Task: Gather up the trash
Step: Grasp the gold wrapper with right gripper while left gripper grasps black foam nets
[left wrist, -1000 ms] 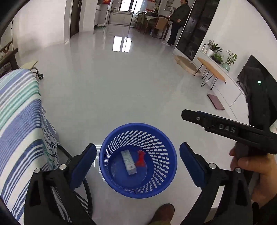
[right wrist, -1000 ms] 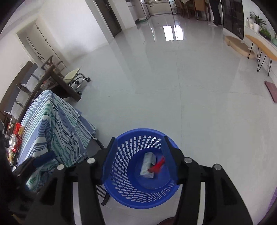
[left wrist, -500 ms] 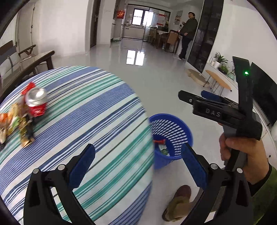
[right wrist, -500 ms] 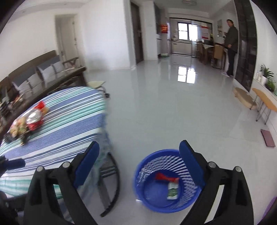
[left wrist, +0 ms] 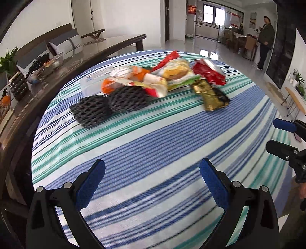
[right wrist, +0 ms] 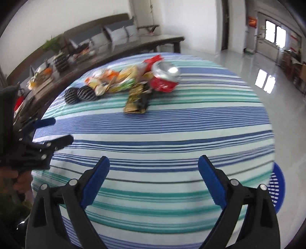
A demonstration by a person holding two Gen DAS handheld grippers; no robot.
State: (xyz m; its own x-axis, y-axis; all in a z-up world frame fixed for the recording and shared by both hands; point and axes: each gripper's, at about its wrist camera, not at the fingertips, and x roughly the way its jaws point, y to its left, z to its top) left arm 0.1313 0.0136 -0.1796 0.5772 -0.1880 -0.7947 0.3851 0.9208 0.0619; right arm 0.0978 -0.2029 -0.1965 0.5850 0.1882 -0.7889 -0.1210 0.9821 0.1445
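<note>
Fingers (left wrist: 214,183) of the left gripper (left wrist: 152,182) stand wide apart, empty, over the striped tablecloth (left wrist: 153,134); right gripper (right wrist: 154,178) likewise spread wide, empty, having opened within the last second; trash pile (left wrist: 153,84) lies on the cloth's far side, red can (right wrist: 164,76) at its right end; blue basket (right wrist: 277,187) sits beside the table.

No lettering is legible. Print on the red can (right wrist: 164,77), the wrappers (left wrist: 172,71) and the red wall hanging (left wrist: 191,9) by the far door is blurred or too small to read.
</note>
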